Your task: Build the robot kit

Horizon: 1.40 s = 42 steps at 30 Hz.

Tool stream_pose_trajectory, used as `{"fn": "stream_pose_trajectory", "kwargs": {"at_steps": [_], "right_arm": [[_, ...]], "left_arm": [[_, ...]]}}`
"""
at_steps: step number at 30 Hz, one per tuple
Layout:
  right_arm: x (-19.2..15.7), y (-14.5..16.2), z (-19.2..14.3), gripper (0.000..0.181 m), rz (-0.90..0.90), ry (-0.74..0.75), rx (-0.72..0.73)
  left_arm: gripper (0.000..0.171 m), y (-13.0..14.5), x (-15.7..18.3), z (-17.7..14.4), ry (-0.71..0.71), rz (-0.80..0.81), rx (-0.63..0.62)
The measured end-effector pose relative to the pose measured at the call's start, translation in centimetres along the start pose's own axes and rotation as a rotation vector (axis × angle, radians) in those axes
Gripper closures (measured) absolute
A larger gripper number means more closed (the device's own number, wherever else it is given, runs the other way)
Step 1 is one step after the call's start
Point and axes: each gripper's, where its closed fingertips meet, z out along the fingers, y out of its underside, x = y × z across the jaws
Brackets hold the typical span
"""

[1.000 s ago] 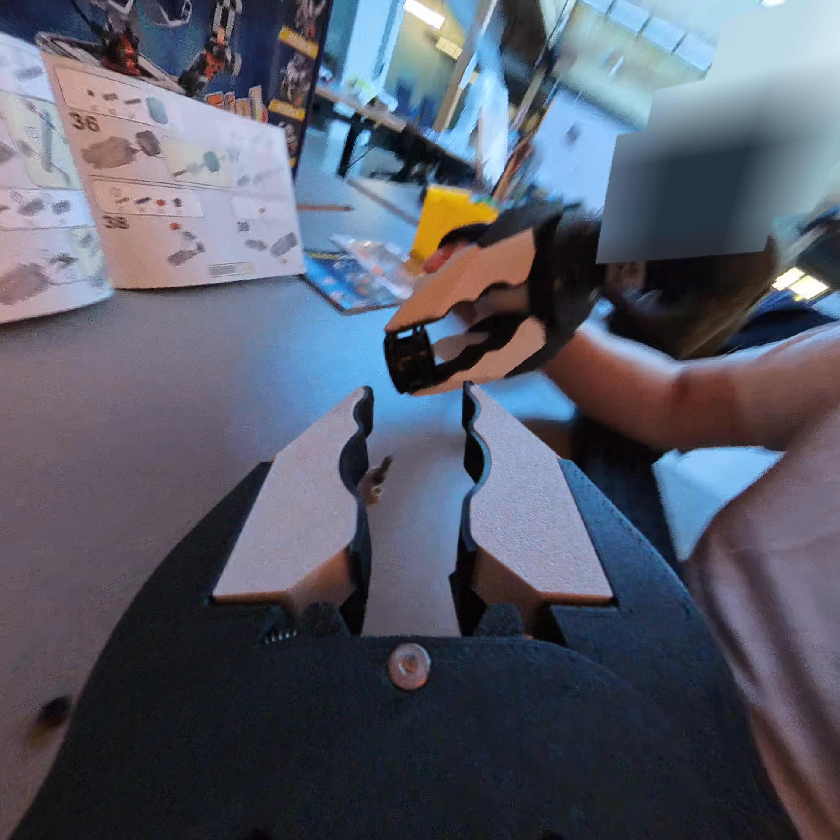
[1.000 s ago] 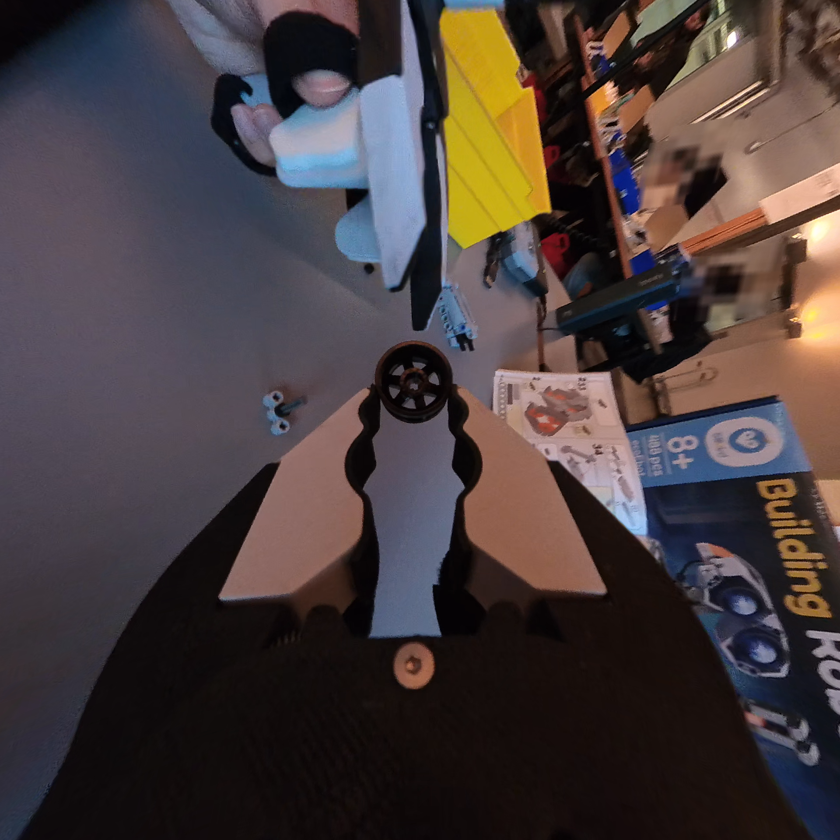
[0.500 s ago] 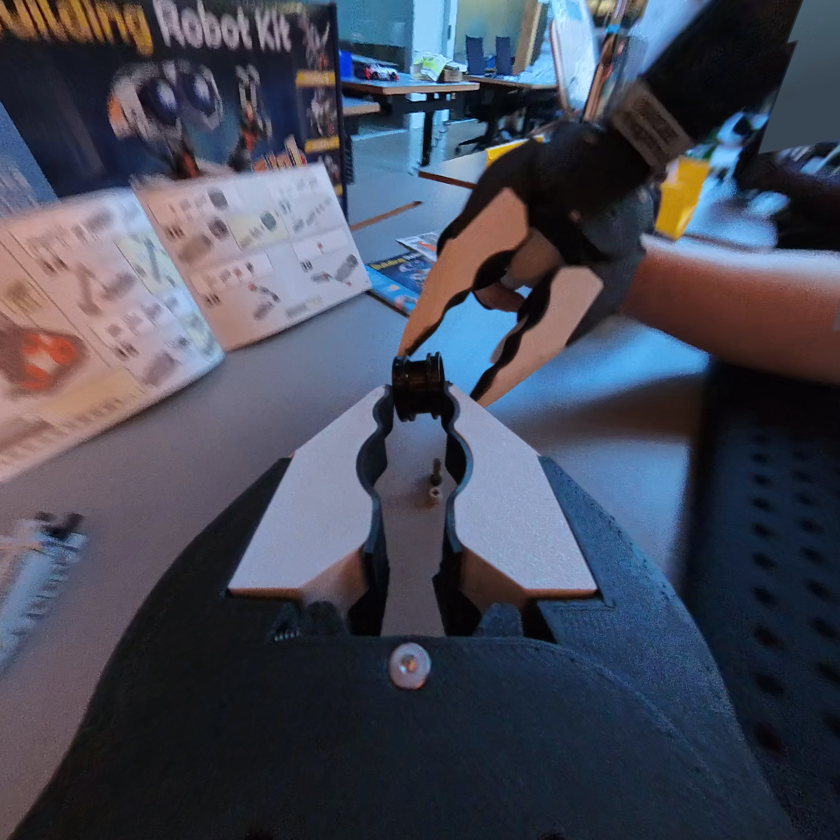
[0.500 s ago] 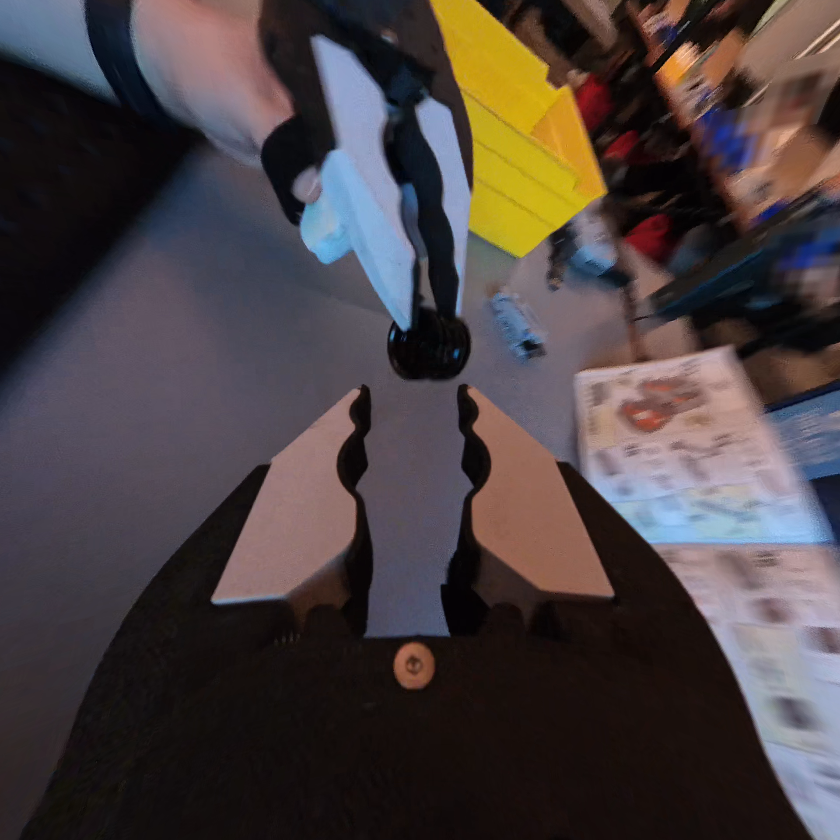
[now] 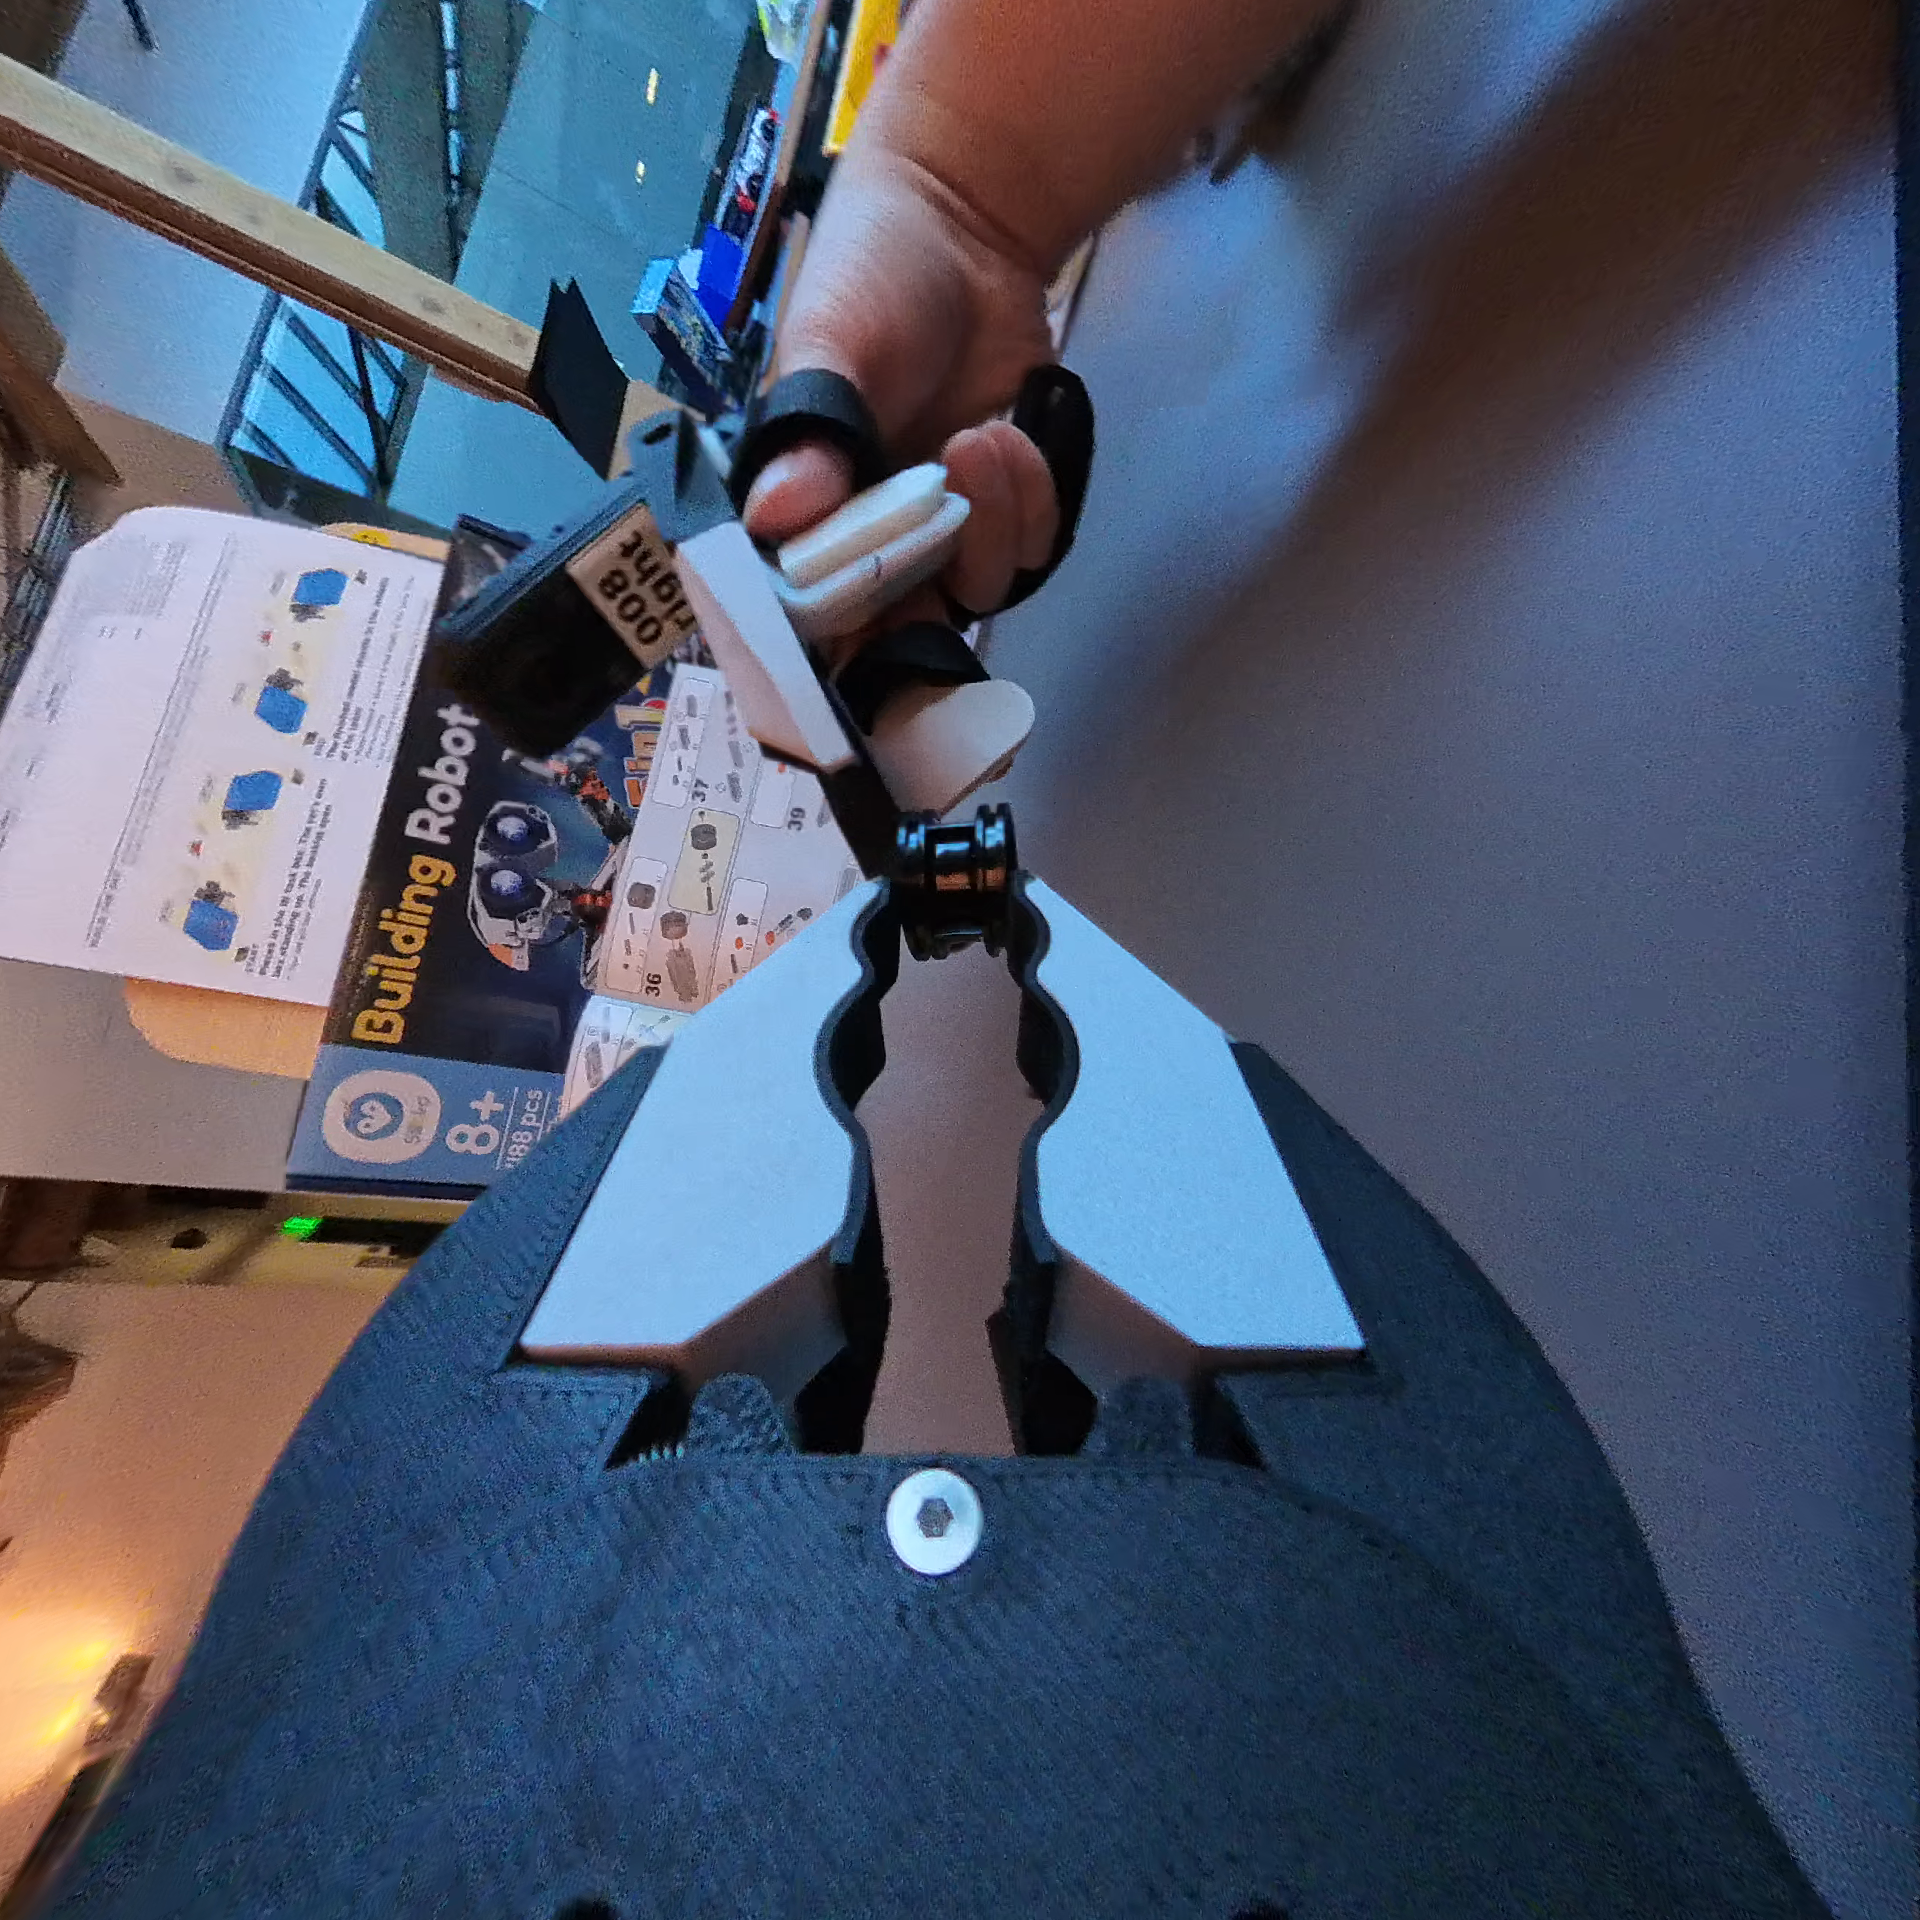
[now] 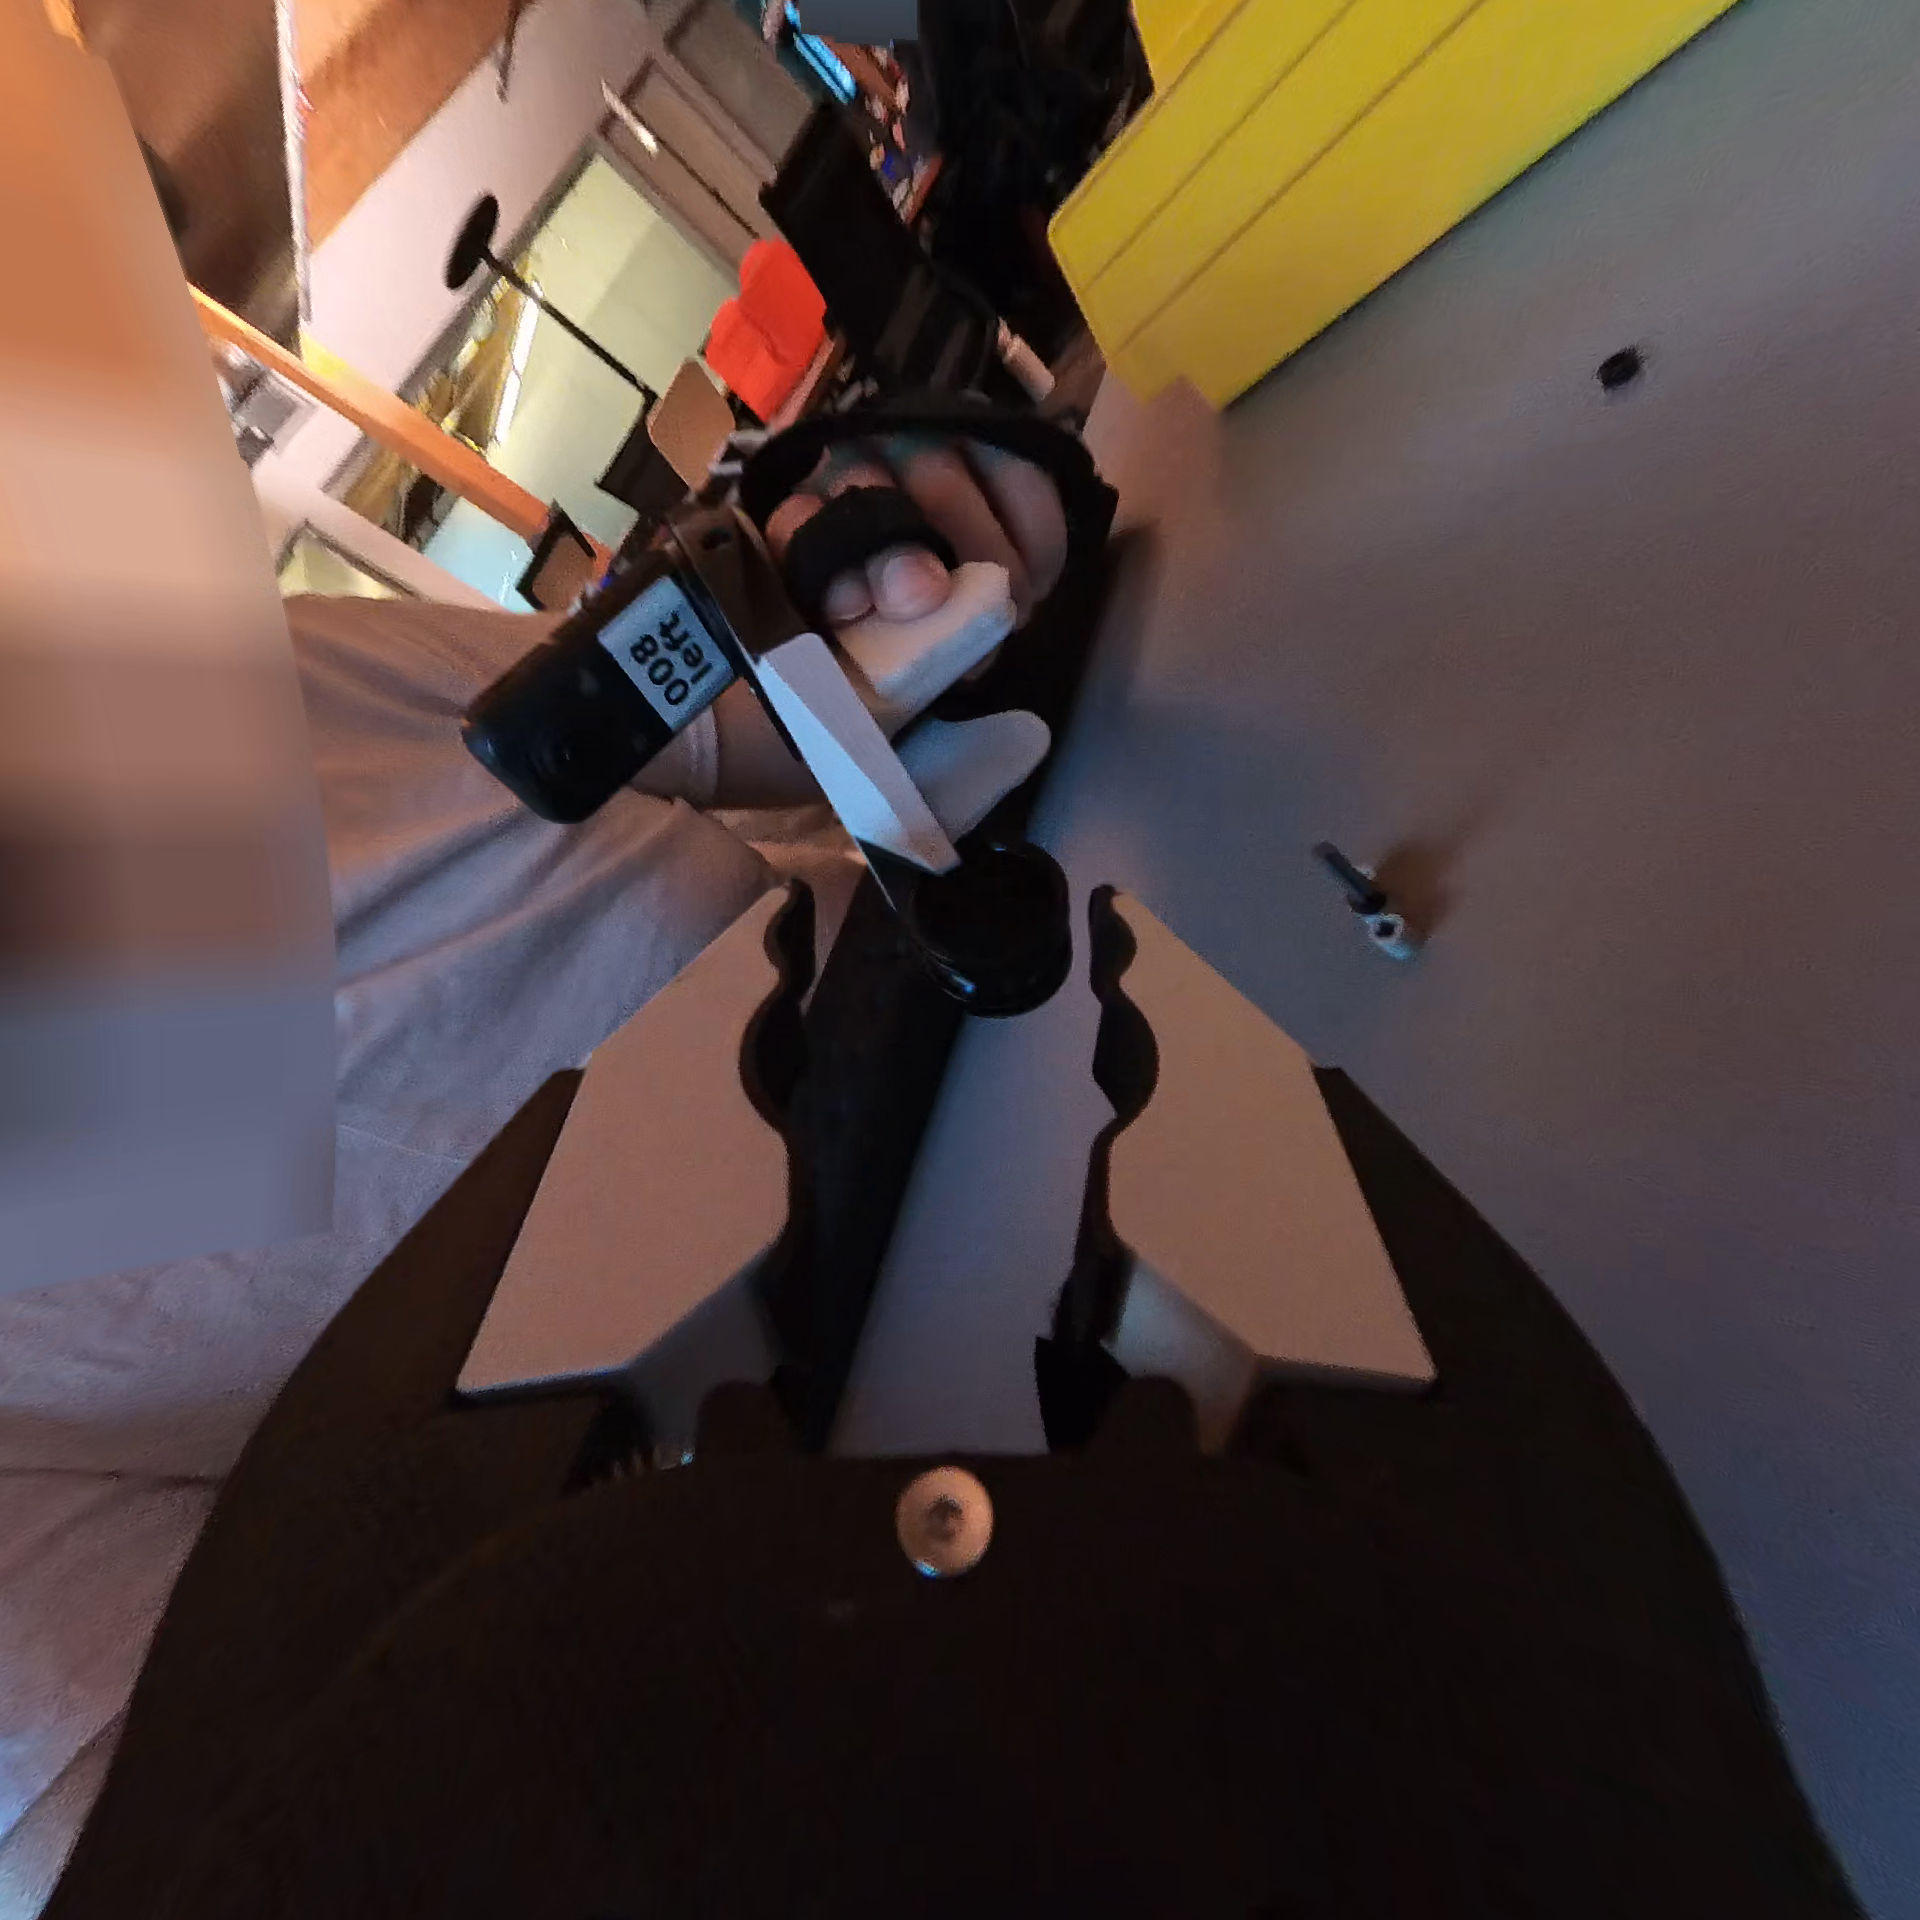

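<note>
Small black wheel (image 5: 956,878) now pinched at the tips of the left gripper (image 5: 954,914); a second ago it was held by the right gripper (image 6: 945,914), whose fingers are now spread and empty. Wheel kept above the desk (image 6: 1558,675). Only the right wrist view shows a small grey pin piece (image 6: 1371,909), possibly an axle connector, lying apart.
</note>
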Motion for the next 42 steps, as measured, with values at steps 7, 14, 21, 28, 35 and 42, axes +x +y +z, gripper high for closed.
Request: {"fn": "stream_pose_trajectory", "kwargs": {"at_steps": [7,14,21,28,35,42], "right_arm": [[0.8,0.2,0.0,0.145,-0.076,0.078,-0.029],[0.7,-0.2,0.6,0.147,-0.137,0.117,-0.036],[1.6,-0.5,1.4,0.15,-0.15,0.168,-0.043],[2.5,-3.3,0.1,0.15,-0.68,0.482,0.02],[2.1,-4.0,0.2,0.15,-1.104,0.722,-0.084],[0.8,-4.9,1.0,0.15,-1.255,0.762,-0.046]], "left_arm": [[0.153,0.1,0.0,0.1,-0.006,-0.003,0.001],[0.153,0.5,-0.8,-0.4,-0.027,-0.039,0.009],[0.153,1.1,-0.7,-0.4,-0.055,0.059,-0.035],[0.145,2.4,-2.4,-0.4,-0.102,-0.191,-0.029],[0.124,3.6,-3.3,-1.0,0.127,-0.844,0.123],[0.143,2.7,-5.2,-2.1,0.419,-1.515,0.4]]}}
